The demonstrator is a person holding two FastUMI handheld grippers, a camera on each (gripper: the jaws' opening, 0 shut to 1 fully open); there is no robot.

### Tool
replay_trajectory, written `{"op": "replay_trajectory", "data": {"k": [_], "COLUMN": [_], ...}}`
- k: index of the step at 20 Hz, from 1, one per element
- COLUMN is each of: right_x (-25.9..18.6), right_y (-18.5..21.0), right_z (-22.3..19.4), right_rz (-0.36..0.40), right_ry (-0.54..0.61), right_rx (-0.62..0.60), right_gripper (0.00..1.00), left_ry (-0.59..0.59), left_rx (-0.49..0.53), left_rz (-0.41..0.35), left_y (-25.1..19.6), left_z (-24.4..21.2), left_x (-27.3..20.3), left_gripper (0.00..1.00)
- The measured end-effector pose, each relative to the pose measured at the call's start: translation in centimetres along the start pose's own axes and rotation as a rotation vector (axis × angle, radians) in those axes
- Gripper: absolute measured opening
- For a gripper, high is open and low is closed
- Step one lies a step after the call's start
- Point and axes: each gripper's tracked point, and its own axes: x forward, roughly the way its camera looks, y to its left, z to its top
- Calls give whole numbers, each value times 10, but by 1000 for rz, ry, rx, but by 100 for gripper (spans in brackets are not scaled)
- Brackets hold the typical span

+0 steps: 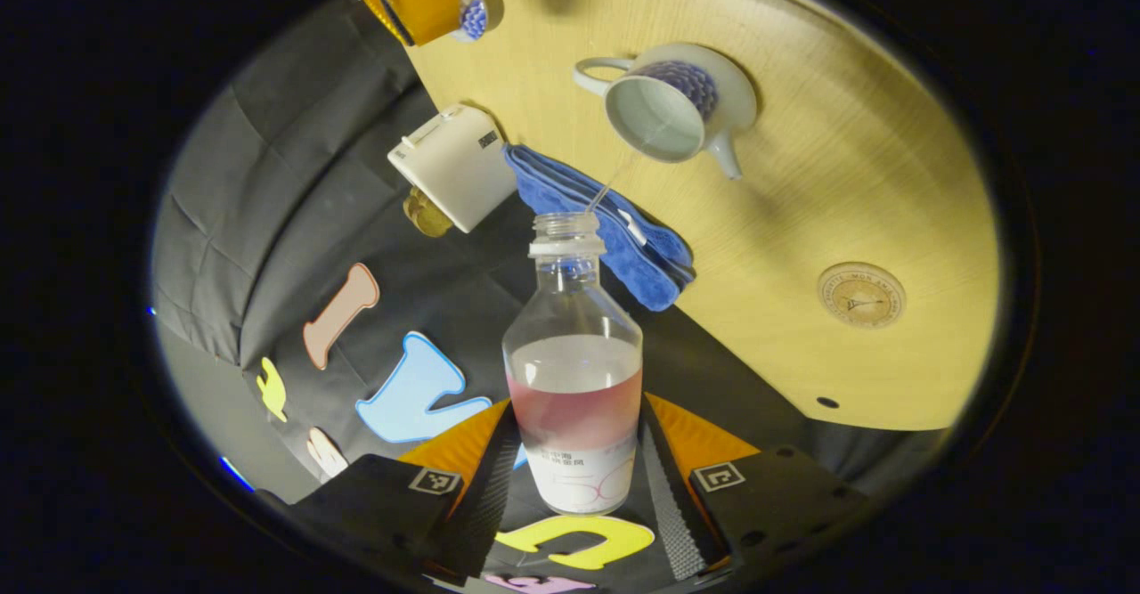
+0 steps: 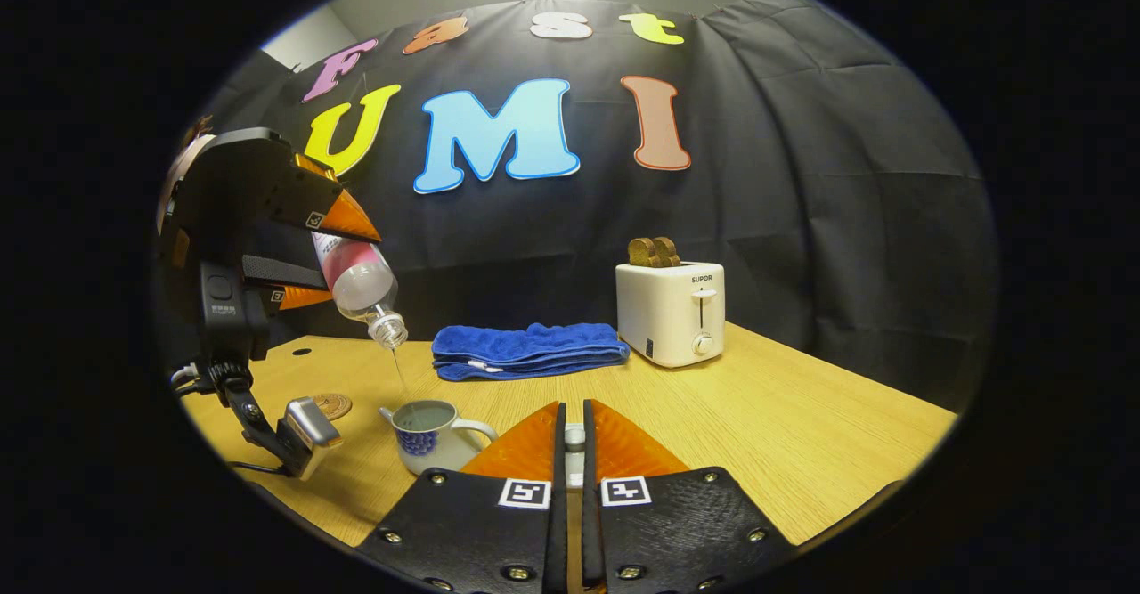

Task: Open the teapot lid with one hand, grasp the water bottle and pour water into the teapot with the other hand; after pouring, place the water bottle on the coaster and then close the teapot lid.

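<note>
The left gripper [image 1: 574, 487] has both fingers pressed on the lower body of the water bottle [image 1: 574, 371], which is uncapped, partly full and tipped mouth-down over the teapot [image 1: 681, 104]; in the right gripper view the same gripper [image 2: 312, 251] is raised above the table with the bottle [image 2: 361, 287] slanting down out of it. A thin stream of water [image 1: 623, 171] runs from the bottle's mouth into the teapot's open top. The right gripper [image 2: 574, 438] has its fingers drawn nearly together on something small and pale [image 2: 575, 438], most likely the teapot lid [image 1: 472, 15], which the left gripper view shows as a blue-patterned knobbed piece at that gripper's tip, held well clear of the teapot. The teapot [image 2: 432, 434] stands lidless on the wooden table [image 2: 802, 451], handle toward the right gripper. Just beside the teapot, on its spout side, lies the round coaster [image 2: 332, 405], bare. Behind the teapot is a folded blue towel [image 2: 525, 349], and next to that towel a white toaster [image 2: 670, 313] with bread [image 2: 653, 252] in its slots.
</note>
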Motion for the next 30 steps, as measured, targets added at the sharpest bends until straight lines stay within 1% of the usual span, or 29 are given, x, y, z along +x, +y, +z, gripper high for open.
{"op": "replay_trajectory", "data": {"k": [4,6,8,11,14,16,18,20,25,28,30], "right_x": [0,1,1,1,2,2,2,3,5,7,9], "right_y": [0,0,0,2,4,4,5,6,5,1,2], "right_z": [-2,-2,-2,-1,-5,-5,-6,-8,-11,-15,-20], "right_rz": [-1,-1,-3,5,13,13,11,13,-1,-19,-19], "right_ry": [6,6,4,3,10,11,12,17,27,33,48], "right_rx": [1,-2,-3,0,-1,-1,-10,-16,-43,-58,-58], "right_gripper": [6,7,6,6,6,6,6,6,6,6,6], "left_ry": [-23,-47,-67,-85,-84,-58,-38,-23,-6,-59,-108], "left_rx": [-127,-219,-349,-582,-831,-958,-1107,-1282,-1738,-1997,-2133], "left_rz": [3,8,-5,-34,-32,-2,15,31,54,72,75], "left_y": [-12,-21,-34,-56,-75,-86,-99,-113,-148,-160,-164], "left_z": [8,17,25,32,25,9,-8,-23,-54,-60,-55], "left_x": [3,6,5,2,0,-3,-9,-17,-18,-20,-25], "left_gripper": [85,85,86,86,86,85,86,86,86,86,86]}}
